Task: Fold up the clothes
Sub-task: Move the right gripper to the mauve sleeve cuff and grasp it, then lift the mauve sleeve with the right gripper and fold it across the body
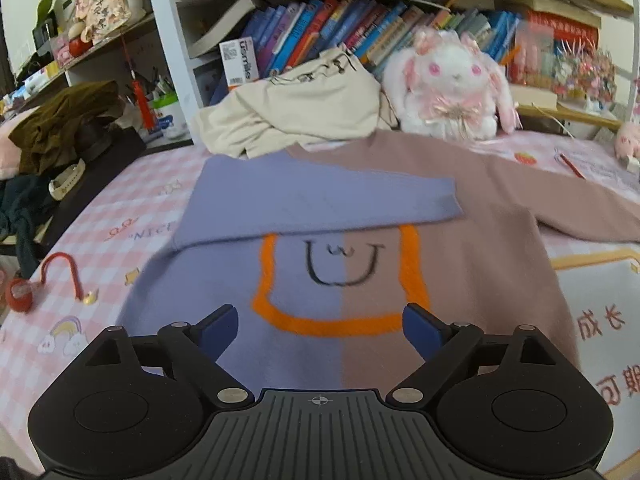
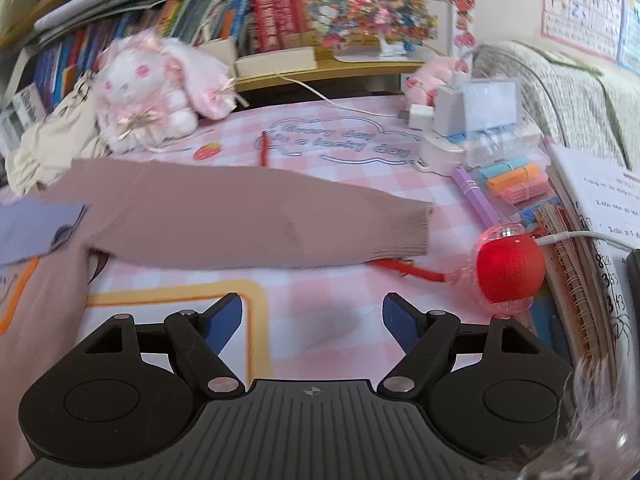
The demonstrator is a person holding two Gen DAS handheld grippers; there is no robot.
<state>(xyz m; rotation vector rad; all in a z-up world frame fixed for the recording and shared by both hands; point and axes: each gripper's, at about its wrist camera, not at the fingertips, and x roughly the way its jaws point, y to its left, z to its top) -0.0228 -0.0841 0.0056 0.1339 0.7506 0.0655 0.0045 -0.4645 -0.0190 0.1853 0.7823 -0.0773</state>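
A half purple, half dusty-pink sweater (image 1: 460, 264) with an orange-outlined smiling face lies flat on the pink checked tabletop (image 1: 132, 216). Its purple sleeve (image 1: 320, 200) is folded across the chest. The pink sleeve (image 2: 248, 224) stretches out to the right, cuff (image 2: 412, 232) flat on the cloth. My left gripper (image 1: 320, 328) hovers open over the sweater's lower middle, nothing between its blue pads. My right gripper (image 2: 312, 324) is open above bare tabletop, just in front of the pink sleeve and to the right of the sweater body (image 2: 44, 312).
A cream garment (image 1: 296, 108) is piled behind the sweater beside a white-and-pink plush rabbit (image 1: 452, 84). Bookshelves line the back. A red ball ornament (image 2: 508, 268), notebooks (image 2: 568, 256), sticky notes (image 2: 516, 180) and a white device (image 2: 472, 120) crowd the right edge. Dark clothes (image 1: 60, 128) lie at left.
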